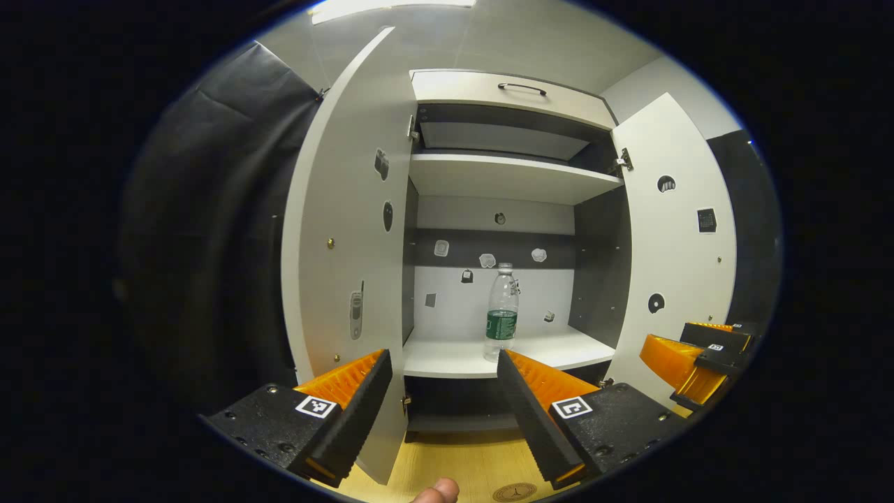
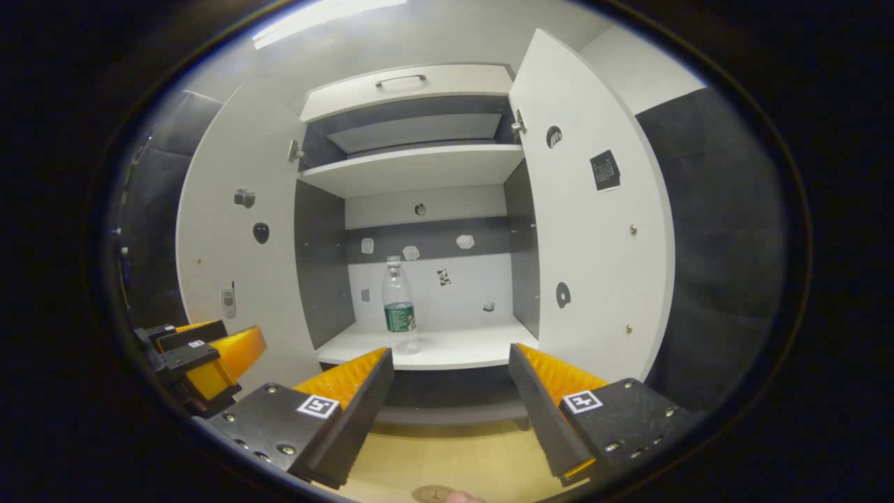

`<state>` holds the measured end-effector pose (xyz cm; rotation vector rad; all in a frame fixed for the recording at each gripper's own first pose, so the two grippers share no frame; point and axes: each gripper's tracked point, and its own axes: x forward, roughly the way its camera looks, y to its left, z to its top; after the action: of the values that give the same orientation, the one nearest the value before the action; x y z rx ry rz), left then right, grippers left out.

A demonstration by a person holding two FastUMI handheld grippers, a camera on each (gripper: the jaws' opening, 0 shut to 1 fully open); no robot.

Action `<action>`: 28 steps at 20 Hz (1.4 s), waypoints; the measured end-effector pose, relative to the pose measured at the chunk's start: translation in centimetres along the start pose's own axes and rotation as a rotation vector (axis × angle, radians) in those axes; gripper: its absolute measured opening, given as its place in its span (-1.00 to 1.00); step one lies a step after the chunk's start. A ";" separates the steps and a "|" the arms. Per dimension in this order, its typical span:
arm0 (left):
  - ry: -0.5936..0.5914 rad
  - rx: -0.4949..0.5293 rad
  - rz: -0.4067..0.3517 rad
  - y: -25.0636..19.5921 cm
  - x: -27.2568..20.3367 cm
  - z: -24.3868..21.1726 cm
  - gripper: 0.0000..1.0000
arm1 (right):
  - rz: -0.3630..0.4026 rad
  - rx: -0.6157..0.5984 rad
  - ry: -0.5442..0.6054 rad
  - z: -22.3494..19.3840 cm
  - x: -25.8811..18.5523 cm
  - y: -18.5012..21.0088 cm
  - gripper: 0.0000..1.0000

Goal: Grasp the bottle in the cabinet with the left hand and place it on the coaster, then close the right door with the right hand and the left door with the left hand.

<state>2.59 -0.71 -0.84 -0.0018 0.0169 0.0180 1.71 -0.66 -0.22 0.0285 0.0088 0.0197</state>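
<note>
Both tongs — left [image 1: 443, 363], right [image 2: 450, 360] — spread wide, empty; coaster [image 1: 515, 492] cut off; bottle [image 1: 501, 311] upright in cabinet [image 1: 503, 178].

The left gripper [image 1: 443, 363] points level and forward, its two fingers spread wide with nothing between them. The right gripper [image 2: 450, 360] is posed the same way, jaws wide apart and empty. The two grippers are side by side, near each other but apart.

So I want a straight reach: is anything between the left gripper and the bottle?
Nothing visible. The left gripper is open, both doors are swung wide, and the bottle stands alone on the lower shelf, with bare shelf before it.
</note>
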 end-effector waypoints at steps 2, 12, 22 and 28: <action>-0.006 0.002 -0.012 -0.7 1.1 0.1 0.93 | 0.008 0.001 -0.004 0.0 -0.2 0.0 1.00; 0.012 0.019 -0.096 -5.0 9.4 -1.7 0.92 | -0.038 -0.013 0.032 -1.1 -0.2 -2.9 0.94; 0.037 0.017 -0.160 -9.0 19.8 -3.4 0.93 | -0.120 -0.018 0.100 -3.5 1.1 -6.2 0.94; 0.025 0.020 -0.161 -9.9 25.1 -3.2 0.93 | -0.155 -0.020 0.123 -4.1 1.9 -7.1 1.00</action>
<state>27.80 -10.21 -4.40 0.0167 0.0418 -0.1428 3.69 -7.60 -4.50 0.0061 0.1340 -0.1330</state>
